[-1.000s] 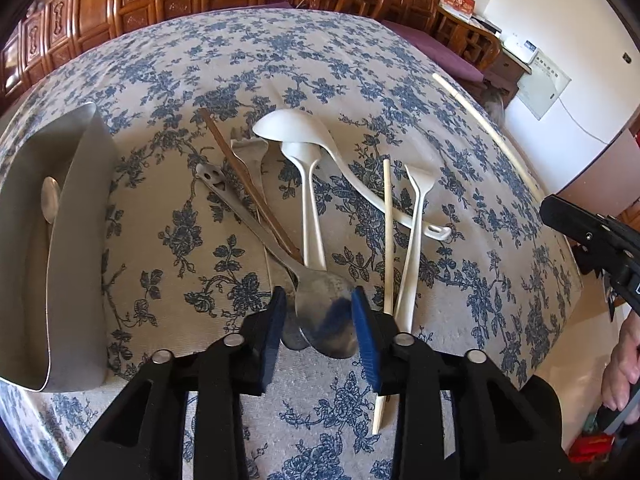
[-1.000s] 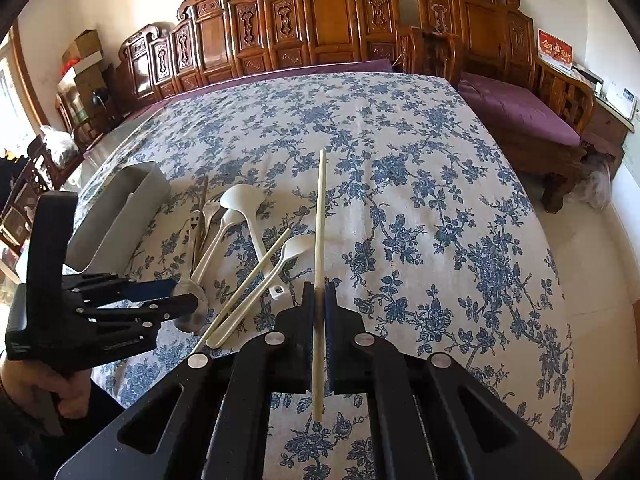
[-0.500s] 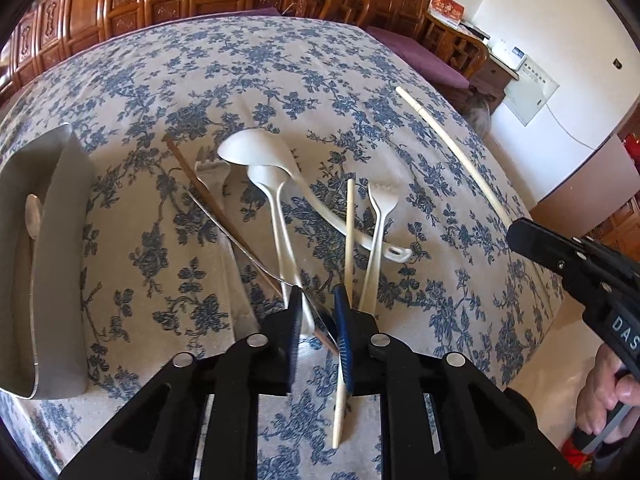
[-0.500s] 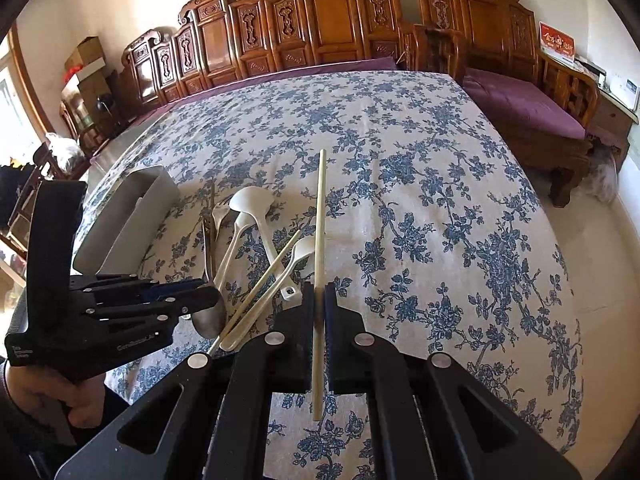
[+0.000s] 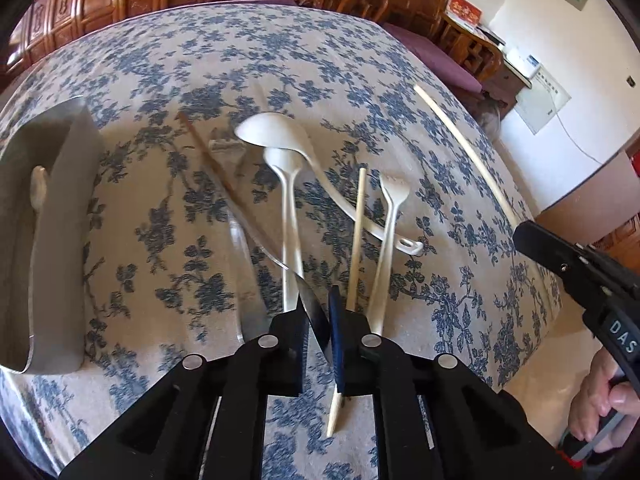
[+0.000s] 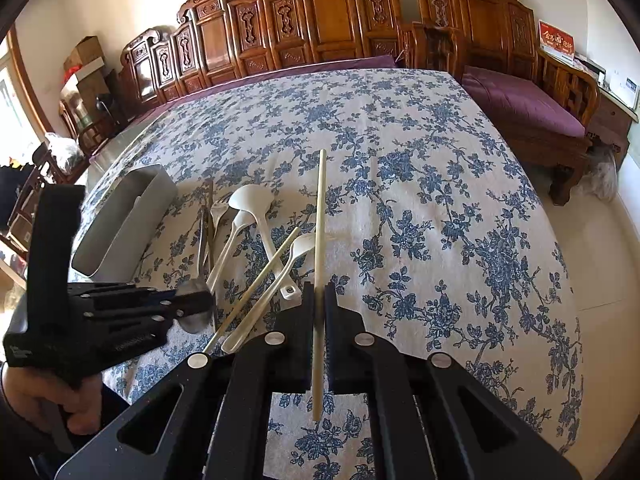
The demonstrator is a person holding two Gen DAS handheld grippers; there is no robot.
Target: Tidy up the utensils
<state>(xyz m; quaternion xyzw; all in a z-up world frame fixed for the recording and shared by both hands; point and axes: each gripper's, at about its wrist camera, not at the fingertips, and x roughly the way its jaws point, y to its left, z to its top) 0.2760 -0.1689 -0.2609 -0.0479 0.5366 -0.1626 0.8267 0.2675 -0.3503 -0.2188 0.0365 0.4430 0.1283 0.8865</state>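
Progress early: gray bin [image 5: 60, 216] holds one spoon [image 5: 39, 184]; most utensils lie on tabletop [image 6: 420, 208]. Left gripper [image 5: 318, 320] fingers closing on metal spoon [image 5: 312, 312]; right gripper [image 6: 318, 312] clenched on chopstick [image 6: 319, 240].

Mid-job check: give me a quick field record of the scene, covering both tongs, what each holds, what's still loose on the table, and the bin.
left tongs: closing on the bowl end of a metal spoon
right tongs: shut on a pale chopstick, lifted clear of the pile
loose on tablecloth: white ladle, white spoon, white fork, second pale chopstick, brown chopstick, metal fork
grey bin: left of the pile, one spoon inside
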